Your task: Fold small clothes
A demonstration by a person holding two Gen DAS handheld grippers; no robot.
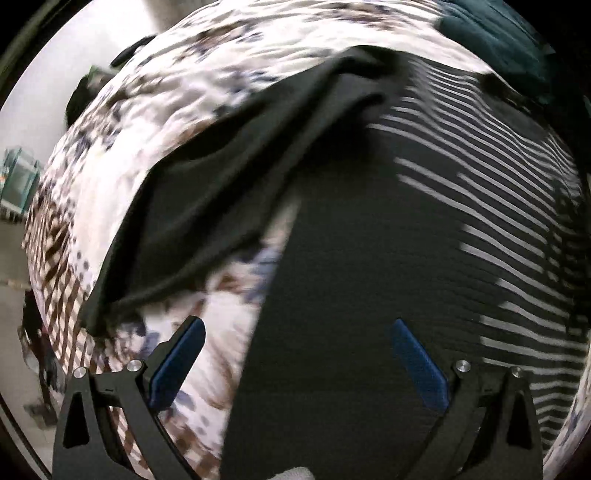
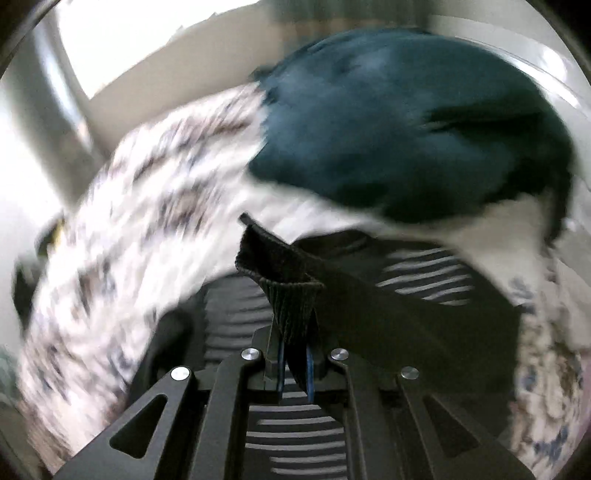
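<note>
A dark top with white stripes [image 1: 369,240] lies on a patterned white bedspread [image 1: 177,110]. Its black sleeve [image 1: 207,199] is spread out to the left. My left gripper [image 1: 297,328] is open and empty, hovering just above the garment's lower part. In the right wrist view, my right gripper [image 2: 295,363] is shut on a ribbed black edge of the top [image 2: 291,295] and holds it lifted above the striped cloth [image 2: 424,277]. The view is blurred by motion.
A dark teal garment [image 2: 406,129] lies bunched on the bedspread [image 2: 129,221] beyond the striped top, also showing in the left wrist view [image 1: 491,33]. The bed's left edge and the floor with a teal box [image 1: 18,181] lie at far left.
</note>
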